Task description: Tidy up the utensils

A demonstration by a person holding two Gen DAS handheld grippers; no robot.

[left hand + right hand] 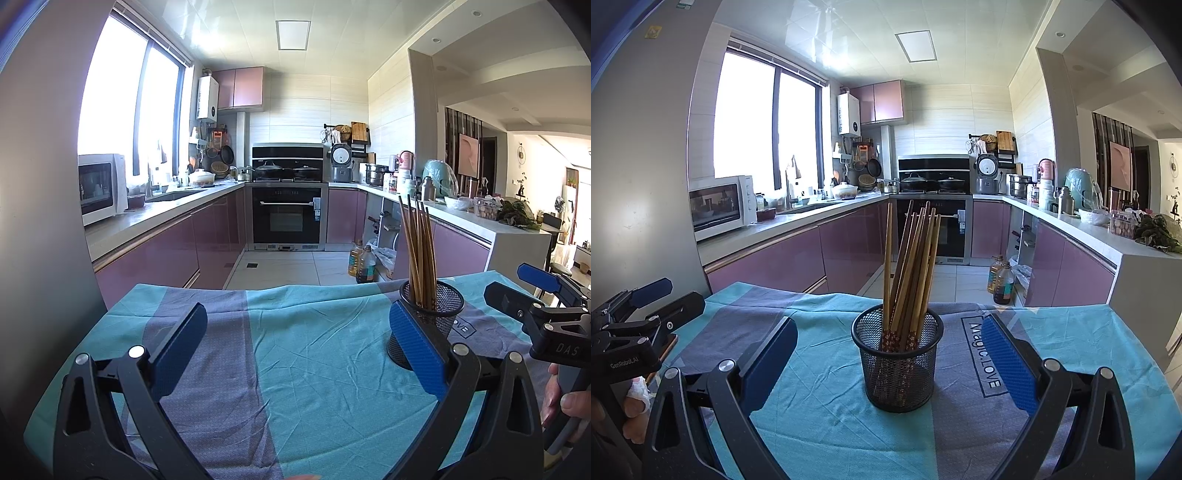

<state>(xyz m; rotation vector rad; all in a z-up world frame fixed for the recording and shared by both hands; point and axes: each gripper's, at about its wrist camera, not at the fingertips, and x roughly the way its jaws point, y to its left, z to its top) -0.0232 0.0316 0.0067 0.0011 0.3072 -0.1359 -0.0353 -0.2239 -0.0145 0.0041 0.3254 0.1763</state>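
A black mesh holder (898, 363) stands upright on the cloth-covered table (827, 417), filled with several wooden chopsticks (910, 269) that lean apart. My right gripper (888, 360) is open and empty, its blue pads wide on either side of the holder, just short of it. In the left wrist view the holder (439, 310) with the chopsticks (419, 251) stands behind my right pad. My left gripper (297, 349) is open and empty over bare cloth. The right gripper (532, 291) shows at the right edge, the left gripper (655, 299) at the other view's left edge.
The teal and grey cloth (314, 354) bears the print "Magic.LOVE" (986, 358). Beyond the table's far edge lie a tiled floor, purple cabinets (768, 262), an oven (288, 214) and oil bottles (999, 280) on the floor.
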